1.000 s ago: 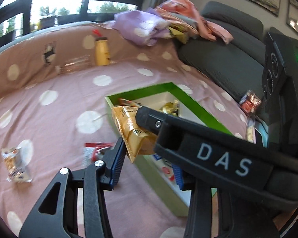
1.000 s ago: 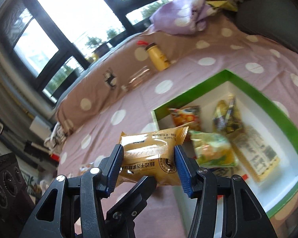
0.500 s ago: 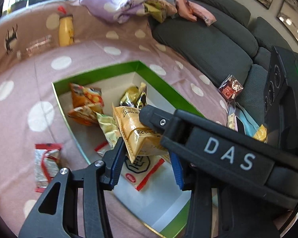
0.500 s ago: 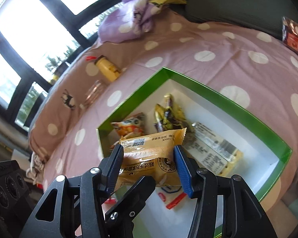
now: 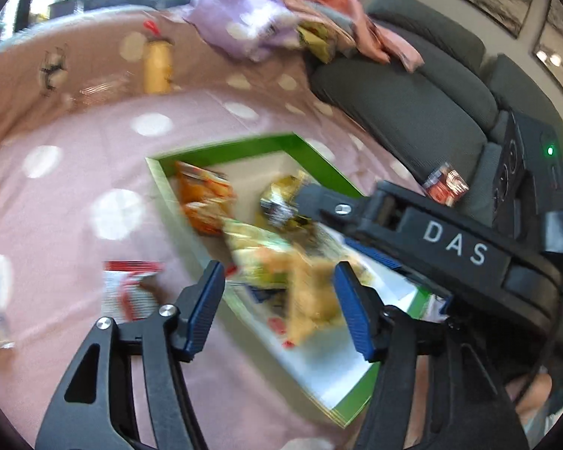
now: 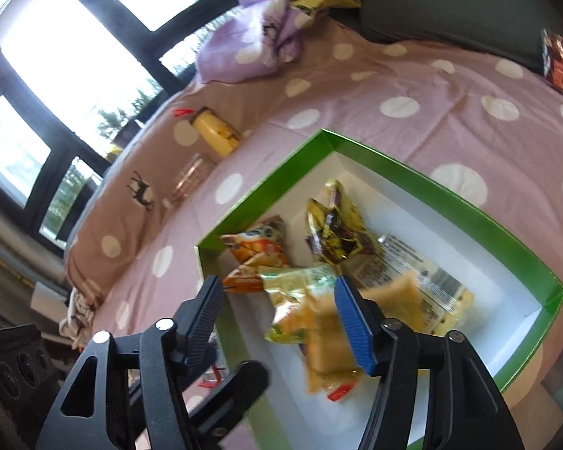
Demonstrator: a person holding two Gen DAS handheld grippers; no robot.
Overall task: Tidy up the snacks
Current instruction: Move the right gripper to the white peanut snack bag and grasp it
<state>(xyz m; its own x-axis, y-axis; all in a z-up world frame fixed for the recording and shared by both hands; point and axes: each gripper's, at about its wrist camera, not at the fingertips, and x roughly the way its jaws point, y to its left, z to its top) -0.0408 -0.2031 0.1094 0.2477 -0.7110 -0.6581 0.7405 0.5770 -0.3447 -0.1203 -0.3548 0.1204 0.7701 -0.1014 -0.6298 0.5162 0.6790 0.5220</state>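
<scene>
Hovering over the green-rimmed white cardboard box point(image 6: 360, 150), we are spreading both claws: the left gripper point(image 5: 277, 305) and right gripper point(image 6: 281, 313) have just been opening, and neither is pressing on anything. A blurred tan snack packet point(image 6: 330, 348) is lying loose between our pads, inside the box near its front edge, beside an orange crisp bag point(image 6: 255, 251). Polka-dot pink cloth point(image 6: 431, 86) is lying clear around the rim.

Both wrist cameras look steeply down along their own blue-padded fingers, close above the green box point(image 5: 221, 152) on the spotted cloth point(image 5: 75, 142). The left view faces the sofa point(image 5: 413, 108) and catches the right gripper point(image 5: 356, 225) crossing its right side. The right view looks toward the windows point(image 6: 75, 56). Both share the box, the yellow bottle point(image 6: 216, 135), and the purple bundle point(image 6: 251, 45).
</scene>
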